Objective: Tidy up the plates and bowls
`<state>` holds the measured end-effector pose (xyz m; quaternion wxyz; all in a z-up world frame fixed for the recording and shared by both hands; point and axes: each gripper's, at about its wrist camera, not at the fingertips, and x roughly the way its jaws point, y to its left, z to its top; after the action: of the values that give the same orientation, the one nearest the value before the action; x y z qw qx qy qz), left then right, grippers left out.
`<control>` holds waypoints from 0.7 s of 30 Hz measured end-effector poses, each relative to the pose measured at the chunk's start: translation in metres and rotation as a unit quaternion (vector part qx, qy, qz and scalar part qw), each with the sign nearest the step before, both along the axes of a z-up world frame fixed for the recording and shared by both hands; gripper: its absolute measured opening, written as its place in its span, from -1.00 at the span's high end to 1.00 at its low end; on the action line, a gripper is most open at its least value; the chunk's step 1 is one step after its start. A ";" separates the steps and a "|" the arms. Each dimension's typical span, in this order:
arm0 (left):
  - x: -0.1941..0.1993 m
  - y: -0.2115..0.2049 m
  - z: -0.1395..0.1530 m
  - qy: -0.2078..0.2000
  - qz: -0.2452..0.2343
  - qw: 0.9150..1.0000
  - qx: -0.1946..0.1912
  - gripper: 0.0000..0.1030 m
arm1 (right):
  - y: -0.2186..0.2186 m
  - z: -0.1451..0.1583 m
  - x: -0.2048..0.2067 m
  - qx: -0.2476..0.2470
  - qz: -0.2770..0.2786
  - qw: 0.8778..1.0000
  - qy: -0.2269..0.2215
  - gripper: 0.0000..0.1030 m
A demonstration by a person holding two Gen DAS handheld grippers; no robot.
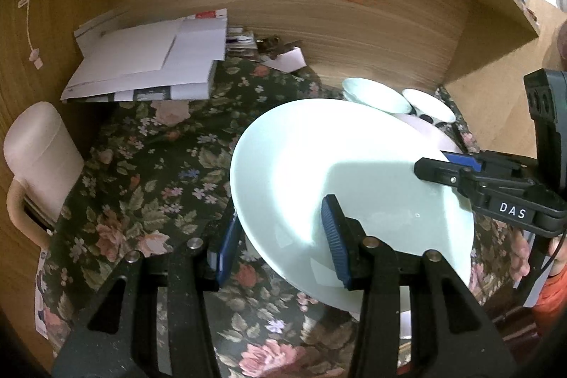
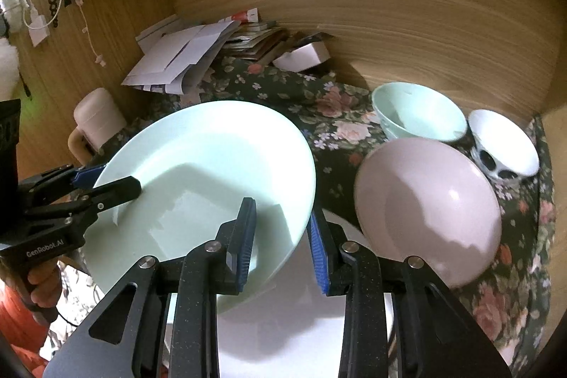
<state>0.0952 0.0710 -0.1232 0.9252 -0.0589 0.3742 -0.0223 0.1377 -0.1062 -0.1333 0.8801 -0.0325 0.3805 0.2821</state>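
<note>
You hold the pale green plate (image 2: pixel 212 165) between both grippers, one on each side of its rim, which looks like a way to keep a wide, flat dish steady while it hangs clear of the tabletop (image 1: pixel 149 172). The left gripper (image 1: pixel 280 240) has its jaws closed on the plate's near-left edge, one pad on top and one underneath; the right gripper (image 2: pixel 281 243) has its jaws closed on the opposite edge the same way. The plate is round, so it has no long axis to speak of; what counts is its tilt. Its face is up but not level: in the right wrist view the side toward the pink bowl (image 2: pixel 428 211) sits lower than the far side. The plate hangs just left of the pink bowl, above a white plate (image 2: pixel 283 325) that lies beneath it. Beyond the pink bowl stand a green bowl (image 2: pixel 418 116) and a patterned bowl (image 2: pixel 503 144), both mouth up, near the wooden back wall (image 2: pixel 425 23).
</note>
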 end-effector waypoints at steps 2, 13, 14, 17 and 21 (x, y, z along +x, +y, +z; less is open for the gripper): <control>-0.003 -0.005 -0.001 0.001 -0.004 1.000 0.000 0.12 | -0.005 -0.001 -0.005 0.001 -0.005 1.000 -0.001 0.47; -0.016 -0.036 -0.010 0.011 -0.020 1.000 0.001 0.12 | -0.035 -0.014 -0.026 0.012 -0.028 0.999 0.012 0.47; -0.017 -0.038 -0.011 0.013 -0.021 1.000 0.000 0.12 | -0.038 -0.016 -0.028 0.012 -0.030 0.999 0.013 0.47; -0.019 -0.044 -0.016 0.018 -0.026 0.999 -0.002 0.12 | -0.045 -0.020 -0.031 0.015 -0.037 0.999 0.017 0.47; -0.020 -0.054 -0.023 0.026 -0.030 0.999 -0.001 0.12 | -0.053 -0.028 -0.033 0.020 -0.044 0.999 0.026 0.47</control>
<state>0.0747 0.0175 -0.1466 0.9141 -0.0496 0.3995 -0.0489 0.1046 -0.1597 -0.1611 0.8821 0.0089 0.3982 0.2514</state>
